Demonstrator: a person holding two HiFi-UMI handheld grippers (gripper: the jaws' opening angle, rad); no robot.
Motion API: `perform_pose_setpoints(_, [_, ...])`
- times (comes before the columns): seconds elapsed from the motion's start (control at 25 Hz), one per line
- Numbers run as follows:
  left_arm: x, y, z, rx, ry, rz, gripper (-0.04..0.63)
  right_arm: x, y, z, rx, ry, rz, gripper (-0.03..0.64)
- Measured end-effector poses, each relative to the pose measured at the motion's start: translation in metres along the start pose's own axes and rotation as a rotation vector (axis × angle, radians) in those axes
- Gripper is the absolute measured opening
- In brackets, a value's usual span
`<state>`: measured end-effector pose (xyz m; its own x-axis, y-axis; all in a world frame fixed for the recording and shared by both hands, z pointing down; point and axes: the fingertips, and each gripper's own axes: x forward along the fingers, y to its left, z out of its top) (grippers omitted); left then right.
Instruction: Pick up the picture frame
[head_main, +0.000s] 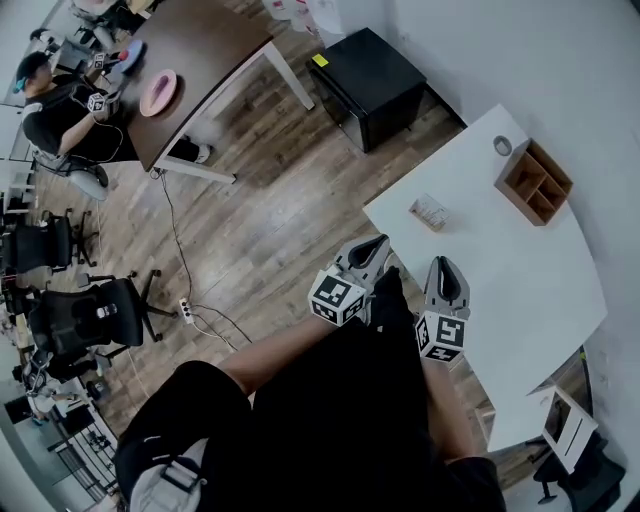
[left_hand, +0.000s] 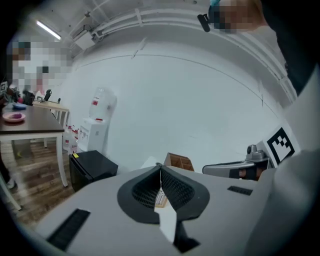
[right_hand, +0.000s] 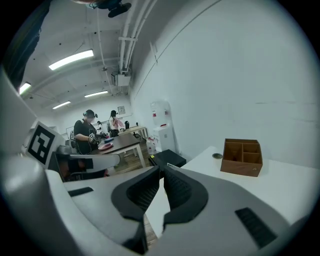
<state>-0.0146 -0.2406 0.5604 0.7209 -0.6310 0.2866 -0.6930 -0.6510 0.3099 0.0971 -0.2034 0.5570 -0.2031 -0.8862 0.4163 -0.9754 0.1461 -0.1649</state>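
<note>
The picture frame (head_main: 428, 212), small and pale, lies on the white table (head_main: 530, 280) near its left edge. My left gripper (head_main: 379, 242) is shut with nothing in it, and hovers over the floor just short of that edge, below and left of the frame. My right gripper (head_main: 444, 263) is also shut and empty, over the table's near part, below the frame. In the left gripper view the jaws meet at the tips (left_hand: 160, 167); a pale scrap shows through the slit behind them. In the right gripper view the shut jaws (right_hand: 161, 169) point past the table's corner.
A wooden organizer (head_main: 535, 183) (right_hand: 242, 157) stands at the table's far right, a small round disc (head_main: 502, 146) beside it. A black cabinet (head_main: 375, 85) sits on the wood floor beyond the table. People work at a dark table (head_main: 190, 60) far left.
</note>
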Motion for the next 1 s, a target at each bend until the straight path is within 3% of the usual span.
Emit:
perform_pose_setpoints(0.2, [0.041, 0.023, -0.025, 0.029, 0.086, 0.051, 0.015, 0.033, -0.021, -0.021, -0.017, 0.065, 0.041, 0.037])
perform_pose_setpoints(0.36, [0.068, 0.028, -0.039, 0.080, 0.143, 0.031, 0.017, 0.057, -0.041, -0.038, -0.032, 0.114, 0.044, 0.037])
perform_pose_setpoints(0.6, [0.098, 0.037, -0.058, 0.221, 0.225, 0.001, 0.017, 0.087, -0.060, -0.065, -0.036, 0.178, 0.051, 0.038])
perform_pose_setpoints(0.8, [0.122, 0.041, -0.076, 0.218, 0.284, -0.043, 0.025, 0.106, -0.067, -0.095, -0.015, 0.262, 0.086, 0.038])
perform_pose_setpoints(0.92, [0.135, 0.042, -0.089, 0.223, 0.322, -0.079, 0.097, 0.115, -0.070, -0.108, -0.023, 0.299, 0.100, 0.040])
perform_pose_setpoints(1.0, [0.139, 0.043, -0.099, 0.222, 0.344, -0.085, 0.104, 0.118, -0.073, -0.113, -0.030, 0.312, 0.103, 0.040])
